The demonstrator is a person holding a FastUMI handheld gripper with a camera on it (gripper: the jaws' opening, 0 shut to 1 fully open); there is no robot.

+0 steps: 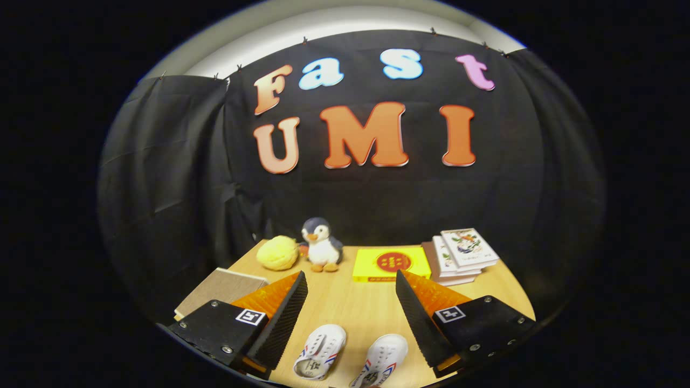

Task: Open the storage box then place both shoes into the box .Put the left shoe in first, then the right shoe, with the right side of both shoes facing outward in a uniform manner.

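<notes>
The tongs (351, 280) stood wide open above the table (356, 307), holding nothing. Two white shoes (350, 355) lay side by side between the fingers, close beneath them. Beyond lay a yellow box (391, 264), a stack of books (458, 256), a toy penguin (322, 244) and a yellow ball (277, 252). A beige box (223, 288) sat beside the left finger.

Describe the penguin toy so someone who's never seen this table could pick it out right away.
Start at the far edge of the wooden table, against the black cloth wall. The penguin toy stands upright there, beyond the open gripper, between a fuzzy yellow ball and a flat yellow box. It alone has a dark head, white belly and orange beak and feet.
</notes>
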